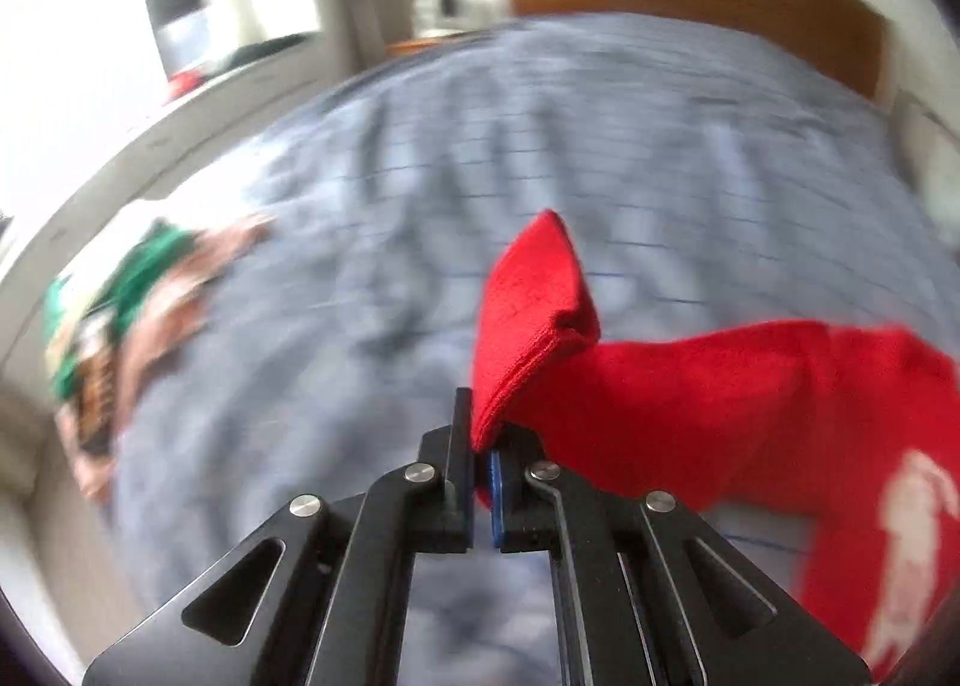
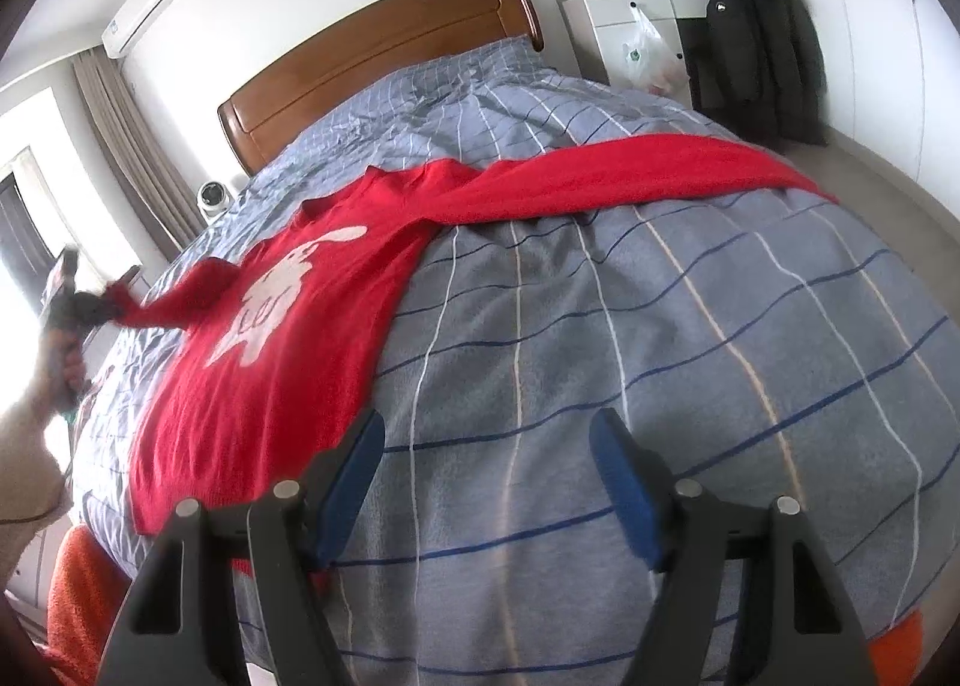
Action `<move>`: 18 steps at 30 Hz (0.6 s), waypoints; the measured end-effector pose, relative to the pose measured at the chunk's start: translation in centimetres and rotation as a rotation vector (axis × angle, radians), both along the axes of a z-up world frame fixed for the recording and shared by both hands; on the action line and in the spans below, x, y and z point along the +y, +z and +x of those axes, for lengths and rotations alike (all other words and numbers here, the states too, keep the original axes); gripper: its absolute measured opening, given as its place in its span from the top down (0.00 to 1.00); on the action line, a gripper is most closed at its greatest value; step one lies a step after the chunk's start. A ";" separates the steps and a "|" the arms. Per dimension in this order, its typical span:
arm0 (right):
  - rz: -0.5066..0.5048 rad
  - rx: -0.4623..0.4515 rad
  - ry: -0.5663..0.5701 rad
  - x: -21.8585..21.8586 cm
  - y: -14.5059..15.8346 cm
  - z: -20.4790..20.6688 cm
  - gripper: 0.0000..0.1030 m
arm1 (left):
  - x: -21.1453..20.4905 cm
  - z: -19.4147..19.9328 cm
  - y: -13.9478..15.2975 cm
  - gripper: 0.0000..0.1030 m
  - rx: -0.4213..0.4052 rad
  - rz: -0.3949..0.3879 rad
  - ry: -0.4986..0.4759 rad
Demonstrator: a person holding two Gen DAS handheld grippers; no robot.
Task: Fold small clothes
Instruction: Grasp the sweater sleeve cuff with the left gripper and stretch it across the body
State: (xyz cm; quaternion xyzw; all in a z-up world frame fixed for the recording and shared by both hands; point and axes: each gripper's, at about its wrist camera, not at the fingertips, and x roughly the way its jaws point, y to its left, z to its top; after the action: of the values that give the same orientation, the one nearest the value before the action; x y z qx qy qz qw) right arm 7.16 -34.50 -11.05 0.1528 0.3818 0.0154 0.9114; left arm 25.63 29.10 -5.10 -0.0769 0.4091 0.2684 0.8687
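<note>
No writing or brand can be read in either view; a white bag (image 2: 651,56) at the upper right bears a green mark too small to make out. The sweater (image 2: 288,338) is red knit with a white animal figure on its chest, and it is spread flat on the grey checked bed (image 2: 660,356), left of centre in the right wrist view. One sleeve (image 2: 630,176) is stretched toward the upper right. The other sleeve's cuff (image 1: 528,320) is clamped in the left gripper (image 1: 483,482), its jaws closed on the fabric at lower centre. The right gripper (image 2: 486,482) is held released above the bedspread, nothing between its blue pads (image 2: 624,494). A blurred heap of green and brown clothes (image 1: 126,320) is seen at the left edge.
</note>
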 end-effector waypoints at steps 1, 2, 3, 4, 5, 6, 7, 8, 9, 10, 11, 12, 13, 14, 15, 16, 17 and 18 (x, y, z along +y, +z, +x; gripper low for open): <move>-0.001 0.000 0.001 0.0 0.0 0.0 0.32 | 1.8 -0.8 -0.9 0.98 0.012 0.001 0.047; -0.004 0.001 0.002 0.1 0.0 0.0 0.32 | 2.6 -1.3 -1.5 0.98 0.017 -0.012 0.067; -0.006 0.001 0.002 0.2 0.0 0.1 0.32 | 3.9 -1.9 -2.7 0.98 0.034 -0.047 0.100; -0.008 0.004 0.002 0.2 -0.1 0.1 0.32 | 4.3 -2.2 -3.4 0.98 0.043 -0.068 0.115; -0.010 0.007 0.001 0.3 -0.1 0.2 0.32 | 5.0 -2.8 -4.4 0.98 0.056 -0.100 0.138; -0.013 0.010 0.000 0.3 -0.2 0.3 0.32 | 5.3 -2.9 -5.2 0.98 0.065 -0.121 0.152; -0.015 0.014 -0.001 0.3 -0.3 0.3 0.32 | 5.6 -3.1 -5.9 0.98 0.074 -0.141 0.164; -0.017 0.017 -0.002 0.3 -0.3 0.4 0.32 | 5.6 -3.5 -6.8 0.98 0.084 -0.154 0.173; -0.019 0.020 -0.003 0.4 -0.4 0.4 0.32 | 5.6 -2.8 -7.5 0.98 0.089 -0.154 0.174; -0.022 0.022 -0.004 0.4 -0.4 0.4 0.32 | 5.4 -3.1 -8.0 0.98 0.094 -0.143 0.173; -0.023 0.023 -0.004 0.4 -0.5 0.4 0.32 | 5.0 -3.2 -8.3 0.98 0.097 -0.133 0.169; -0.025 0.023 -0.005 0.4 -0.5 0.4 0.32 | 5.1 -3.2 -8.6 0.98 0.101 -0.125 0.167; -0.027 0.023 -0.004 0.4 -0.5 0.4 0.32 | 5.1 -3.3 -9.0 0.98 0.104 -0.124 0.166; -0.029 0.024 -0.003 0.5 -0.5 0.4 0.32 | 5.3 -3.2 -9.2 0.98 0.103 -0.127 0.166; -0.030 0.025 -0.001 0.5 -0.5 0.4 0.32 | 5.4 -3.1 -9.4 0.98 0.100 -0.125 0.162; -0.030 0.028 0.000 0.5 -0.6 0.5 0.32 | 5.3 -3.2 -9.7 0.98 0.101 -0.114 0.154; -0.029 0.030 0.003 0.6 -0.7 0.5 0.32 | 5.2 -3.1 -9.8 0.98 0.103 -0.102 0.146; -0.027 0.030 0.004 0.6 -0.7 0.5 0.32 | 5.0 -3.2 -9.9 0.98 0.104 -0.091 0.139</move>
State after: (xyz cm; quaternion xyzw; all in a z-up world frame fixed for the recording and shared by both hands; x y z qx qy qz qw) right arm 7.69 -33.92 -11.75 0.1399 0.3959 0.0099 0.9075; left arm 22.45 34.13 -15.01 -0.1303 0.4589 0.3130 0.8212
